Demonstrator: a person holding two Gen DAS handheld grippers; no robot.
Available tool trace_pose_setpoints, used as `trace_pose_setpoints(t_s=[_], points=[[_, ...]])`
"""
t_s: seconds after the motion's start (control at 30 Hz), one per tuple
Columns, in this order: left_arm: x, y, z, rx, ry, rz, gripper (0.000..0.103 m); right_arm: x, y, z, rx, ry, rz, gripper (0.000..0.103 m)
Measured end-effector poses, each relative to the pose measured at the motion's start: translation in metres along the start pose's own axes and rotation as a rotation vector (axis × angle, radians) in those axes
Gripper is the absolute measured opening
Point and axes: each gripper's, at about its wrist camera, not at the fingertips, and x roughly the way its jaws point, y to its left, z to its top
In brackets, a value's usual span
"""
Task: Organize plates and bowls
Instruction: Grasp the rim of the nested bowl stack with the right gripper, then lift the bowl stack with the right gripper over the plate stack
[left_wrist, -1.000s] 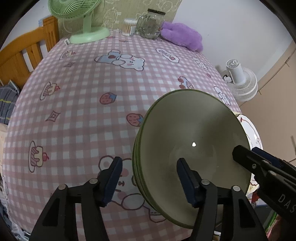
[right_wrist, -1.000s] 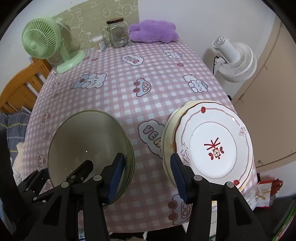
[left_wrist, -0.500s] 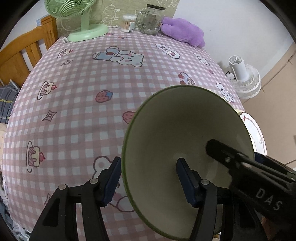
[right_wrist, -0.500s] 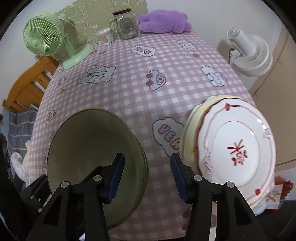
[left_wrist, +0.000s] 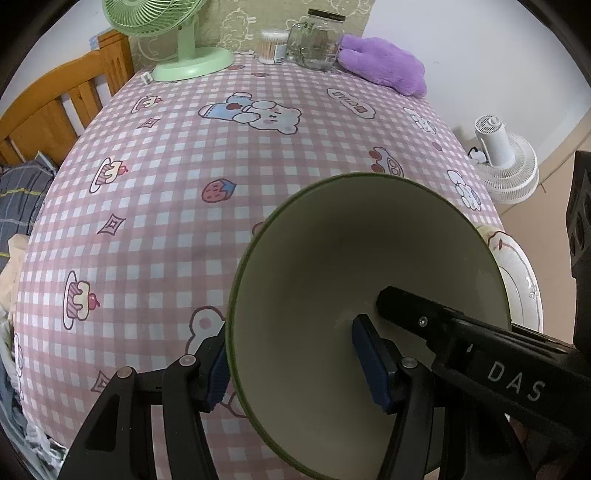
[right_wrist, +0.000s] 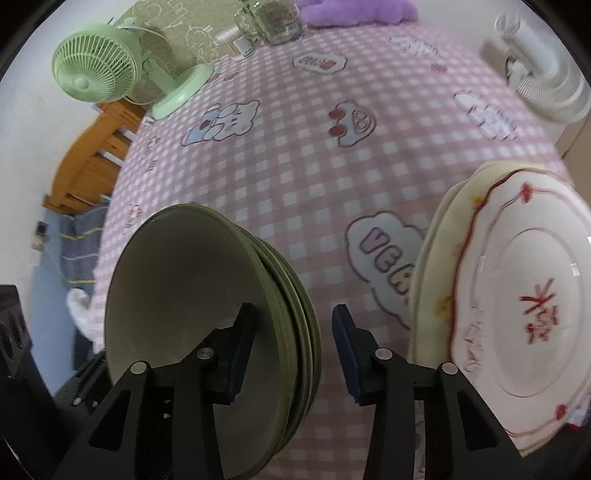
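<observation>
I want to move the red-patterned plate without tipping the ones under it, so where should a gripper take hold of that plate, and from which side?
Grip the red-patterned plate by its thin scalloped rim, one finger above and one beneath. Come from the near, table-edge side: it tops the plate stack, and the green bowls crowd its other side.

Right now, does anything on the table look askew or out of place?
Yes. The top white plate sits off-centre on the cream plate under it, and the green bowls are nested unevenly, rims fanned out. Nothing looks spilled or broken.
</observation>
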Motion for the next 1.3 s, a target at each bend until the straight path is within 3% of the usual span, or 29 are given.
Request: trace_pose_setpoints(t_s=[0.1, 0.57, 0.9, 1.3], points=[[0.000, 0.000, 0.001, -0.002, -0.002, 0.006, 0.061, 0.000, 0.002, 0.002, -0.018, 0.009, 0.022, 0.037], [-0.011, -0.003, -0.006, 0.076, -0.083, 0.011, 0.051, -0.007, 0.013, -0.008, -0.038, -0.051, -0.037, 0.037], [-0.043, 0.007, 0.001, 0.126, -0.121, -0.041, 0.051, -0.032, 0.035, -0.013, -0.007, -0.111, -0.063, 0.037], [-0.068, -0.003, 0.009, 0.143, -0.169, -0.047, 0.051, -0.067, 0.046, -0.010, -0.024, -0.176, -0.074, 0.037]])
